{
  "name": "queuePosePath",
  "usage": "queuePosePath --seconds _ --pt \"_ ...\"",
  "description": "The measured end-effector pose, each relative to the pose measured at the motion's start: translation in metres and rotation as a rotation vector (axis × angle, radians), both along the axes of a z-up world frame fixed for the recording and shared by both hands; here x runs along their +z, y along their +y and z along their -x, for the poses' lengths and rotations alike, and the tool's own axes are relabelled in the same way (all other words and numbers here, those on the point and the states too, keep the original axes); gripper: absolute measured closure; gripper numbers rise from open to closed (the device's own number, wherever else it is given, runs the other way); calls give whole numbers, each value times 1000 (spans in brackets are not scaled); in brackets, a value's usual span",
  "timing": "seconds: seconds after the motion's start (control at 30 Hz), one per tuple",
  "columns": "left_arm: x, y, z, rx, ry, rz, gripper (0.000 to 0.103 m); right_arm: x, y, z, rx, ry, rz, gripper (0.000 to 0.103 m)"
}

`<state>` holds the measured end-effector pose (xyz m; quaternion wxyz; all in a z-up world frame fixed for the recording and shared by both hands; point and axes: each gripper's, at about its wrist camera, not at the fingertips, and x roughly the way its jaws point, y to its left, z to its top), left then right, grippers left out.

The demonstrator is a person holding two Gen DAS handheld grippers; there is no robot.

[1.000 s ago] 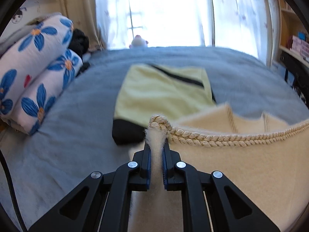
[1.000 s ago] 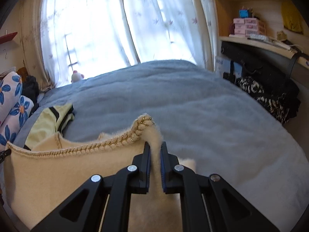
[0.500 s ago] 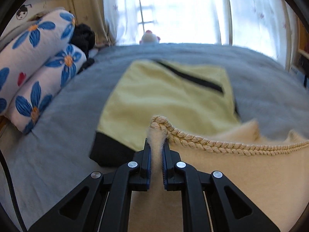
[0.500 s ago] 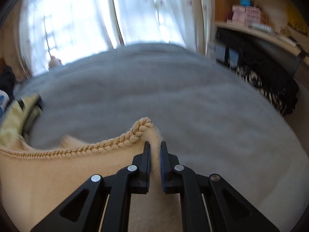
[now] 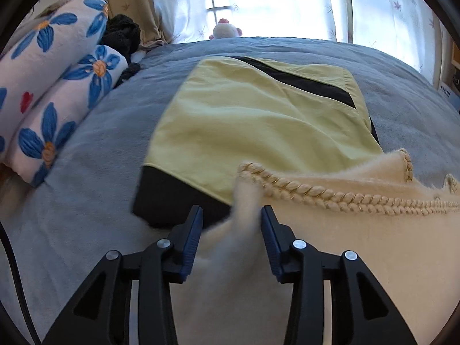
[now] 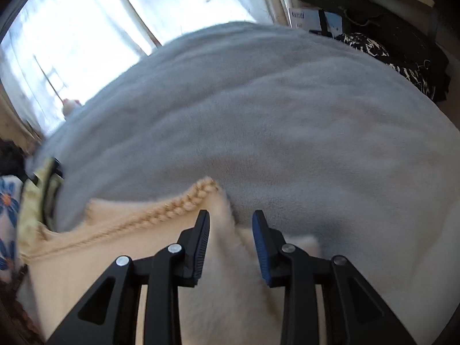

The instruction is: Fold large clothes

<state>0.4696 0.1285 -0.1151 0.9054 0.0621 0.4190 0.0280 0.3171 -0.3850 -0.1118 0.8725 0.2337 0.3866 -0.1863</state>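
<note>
A fluffy cream garment [image 5: 359, 244] with a braided, gold-flecked edge [image 5: 330, 195] lies on the grey-blue bed cover [image 5: 86, 201]. Its left corner stands up between the fingers of my left gripper [image 5: 231, 215], whose jaws are opening; the pads no longer press on it. In the right wrist view the same cream garment [image 6: 100, 264] has its right corner between the fingers of my right gripper [image 6: 231, 218], jaws also opening, the fabric loose between them. The garment's upper edge overlaps a folded yellow-green garment [image 5: 253, 120] with black trim.
Two flower-print pillows [image 5: 51, 92] are stacked at the left, dark clothes [image 5: 123, 34] behind them. A small plush toy [image 5: 225, 30] sits by the bright curtained window. Right of the bed are shelves and dark bags [image 6: 396, 51]. Bare bed cover [image 6: 316, 132] stretches ahead of the right gripper.
Both grippers came down toward the bed with the cream garment, then their jaws parted and let go of its corners. The right view has rolled.
</note>
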Motion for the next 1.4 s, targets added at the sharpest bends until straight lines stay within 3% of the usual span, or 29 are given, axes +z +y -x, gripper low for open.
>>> queuePosePath --seconds 0.07,0.13,0.23,0.4,0.53,0.67,0.73,0.93,0.97,1.03,1.1,1.2,1.3,1.4 --pt "14 8 17 -6 -12 -21 62 18 -2 21 -1 -79 -17 72" --pt "26 17 36 -25 -24 -9 62 33 0 39 5 -100 6 72" --pt "32 25 66 -64 -15 42 62 37 20 57 72 -75 44 73" --pt "21 24 122 -96 42 147 80 25 74 79 205 -31 91 73" --pt "10 6 149 -122 46 143 83 15 121 73 317 13 147 73" --pt "-1 -2 135 -94 81 181 83 9 138 46 364 21 70 73" --pt "-7 -4 119 -78 83 157 83 4 140 30 368 24 56 73" --pt "-22 33 70 52 57 145 84 -17 115 2 295 72 159 76" --pt "-25 41 63 75 62 130 79 -18 103 2 267 77 191 76" --pt "-30 57 58 90 65 175 79 -20 80 6 167 120 280 76" --pt "-36 63 55 123 91 141 78 -21 57 13 145 110 234 81" --pt "-34 65 60 124 89 169 78 -18 46 23 142 101 191 94" --pt "-22 56 75 119 81 142 79 -5 62 37 155 102 206 93" --pt "-6 45 104 73 66 151 79 9 87 63 223 54 143 91"
